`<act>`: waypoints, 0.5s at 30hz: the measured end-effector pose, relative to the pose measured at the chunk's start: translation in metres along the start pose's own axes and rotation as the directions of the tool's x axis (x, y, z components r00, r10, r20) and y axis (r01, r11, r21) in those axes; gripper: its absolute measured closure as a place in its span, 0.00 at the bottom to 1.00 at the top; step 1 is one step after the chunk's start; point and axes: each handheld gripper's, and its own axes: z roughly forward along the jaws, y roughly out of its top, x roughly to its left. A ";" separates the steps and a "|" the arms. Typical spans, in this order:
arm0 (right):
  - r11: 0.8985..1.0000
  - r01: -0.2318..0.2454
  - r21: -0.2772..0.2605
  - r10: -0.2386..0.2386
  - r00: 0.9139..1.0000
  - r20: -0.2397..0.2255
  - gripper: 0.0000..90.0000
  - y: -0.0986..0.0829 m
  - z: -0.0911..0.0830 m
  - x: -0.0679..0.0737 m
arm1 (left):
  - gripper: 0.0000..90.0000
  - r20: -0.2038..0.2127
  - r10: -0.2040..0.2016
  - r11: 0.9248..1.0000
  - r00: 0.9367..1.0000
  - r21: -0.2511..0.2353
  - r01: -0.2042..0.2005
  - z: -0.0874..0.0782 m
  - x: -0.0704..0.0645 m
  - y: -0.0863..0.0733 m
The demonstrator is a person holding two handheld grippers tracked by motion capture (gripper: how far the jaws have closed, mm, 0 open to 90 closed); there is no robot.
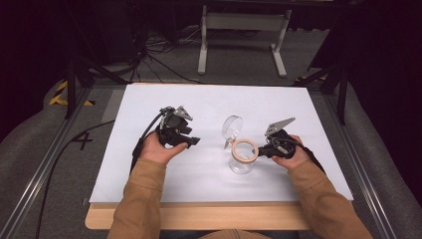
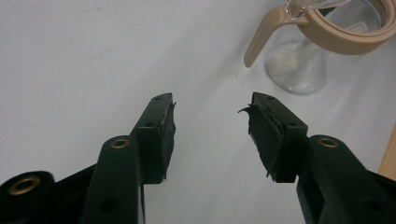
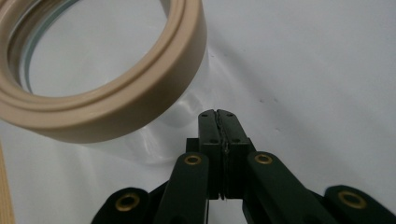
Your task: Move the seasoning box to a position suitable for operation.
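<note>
A clear glass jar (image 1: pixel 242 162) with a beige ring collar (image 1: pixel 245 150) stands just right of centre in the high view, on the white tabletop (image 1: pixel 149 169). Its transparent hinged lid (image 1: pixel 232 127) is swung up and back behind the mouth, so the jar is open.

The right hand-held gripper (image 1: pixel 261 152) sits just beside the collar at the jar's right; in the right gripper view its jaws are pressed together with nothing between them, and the tip (image 3: pixel 218 113) lies close to the glass wall below the ring (image 3: pixel 116 88). The left hand-held gripper (image 1: pixel 194 142), left of centre and apart from the jar, has its jaws spread wide and empty (image 2: pixel 211 130).

The jar looks rigid, smooth and breakable. The glass would likely be slippery under the pads, and the raised lid makes it top-heavy toward the back. The beige collar, or the beige latch tab (image 2: pixel 259 39) hanging from it, probably offers the surest hold.

Something pale lies at the jar's bottom (image 2: pixel 285 60), blurred through the glass and hard to name. The hinge is hard to make out, and the right gripper view cuts off the jar's base.
</note>
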 end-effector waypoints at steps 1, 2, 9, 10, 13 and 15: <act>1.000 -0.002 0.004 0.002 1.000 -0.001 0.99 0.000 0.000 0.001 | 0.56 0.002 -0.006 1.000 1.000 -0.007 0.006 0.001 0.000 0.000; 1.000 0.001 0.007 -0.001 1.000 -0.005 0.99 -0.001 0.000 0.002 | 0.57 0.003 -0.005 1.000 1.000 -0.009 0.005 0.001 0.000 0.001; 0.998 0.041 0.038 -0.041 0.999 -0.022 0.99 -0.001 0.000 0.016 | 0.56 0.011 0.000 1.000 1.000 -0.005 0.000 0.006 0.000 0.006; 0.998 0.049 0.045 -0.048 0.998 -0.028 0.99 -0.001 0.000 0.018 | 0.56 0.013 0.005 1.000 1.000 -0.005 -0.004 0.007 0.001 0.007; 0.996 0.068 0.056 -0.066 0.997 -0.036 0.99 -0.001 0.002 0.025 | 0.56 0.015 0.013 1.000 1.000 0.004 -0.013 0.008 0.001 0.010; 0.995 0.074 0.060 -0.072 0.997 -0.039 0.99 0.000 0.002 0.027 | 0.56 0.019 0.012 1.000 1.000 -0.003 -0.012 0.009 0.000 0.010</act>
